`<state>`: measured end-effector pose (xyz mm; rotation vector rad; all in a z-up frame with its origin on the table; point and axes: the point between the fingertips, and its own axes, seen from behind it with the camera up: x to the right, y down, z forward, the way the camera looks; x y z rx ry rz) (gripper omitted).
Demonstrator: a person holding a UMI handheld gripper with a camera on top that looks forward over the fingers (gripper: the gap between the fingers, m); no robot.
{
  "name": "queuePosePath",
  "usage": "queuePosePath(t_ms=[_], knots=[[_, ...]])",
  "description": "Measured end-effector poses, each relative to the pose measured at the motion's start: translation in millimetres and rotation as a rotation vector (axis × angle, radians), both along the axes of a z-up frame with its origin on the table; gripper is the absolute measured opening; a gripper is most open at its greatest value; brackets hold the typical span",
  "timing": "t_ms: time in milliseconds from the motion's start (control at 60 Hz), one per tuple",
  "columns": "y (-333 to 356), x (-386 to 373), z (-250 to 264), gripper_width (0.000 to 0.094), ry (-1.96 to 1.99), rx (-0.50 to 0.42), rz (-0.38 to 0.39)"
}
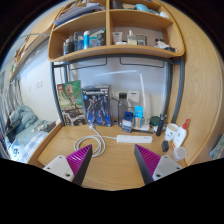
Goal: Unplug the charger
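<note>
A white power strip (134, 139) lies on the wooden desk (112, 170), beyond my fingers and slightly to the right. A white cable (93, 142) lies coiled to its left and runs to the strip's left end, where a small white plug or charger (121, 138) seems to sit; I cannot make out its detail. My gripper (114, 160) is open and empty above the desk's front part. Its magenta pads (80, 159) stand wide apart with bare desk between them.
Picture boxes (71, 101) and a blue box (97, 104) stand against the back wall. Small bottles and jars (136, 119) stand behind the strip, with more bottles (184, 132) at the right. A wooden shelf unit (110, 50) hangs above on a black post (172, 95).
</note>
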<state>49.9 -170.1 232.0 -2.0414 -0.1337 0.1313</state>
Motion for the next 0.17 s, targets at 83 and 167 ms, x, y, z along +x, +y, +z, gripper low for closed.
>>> queuePosePath(t_ms=[83, 167], knots=[[-2.9, -0.1, 0.5, 0.0863, 0.004, 0.002, -0.002], [-5.2, -0.3, 0.6, 0.0860, 0.006, 0.002, -0.002]])
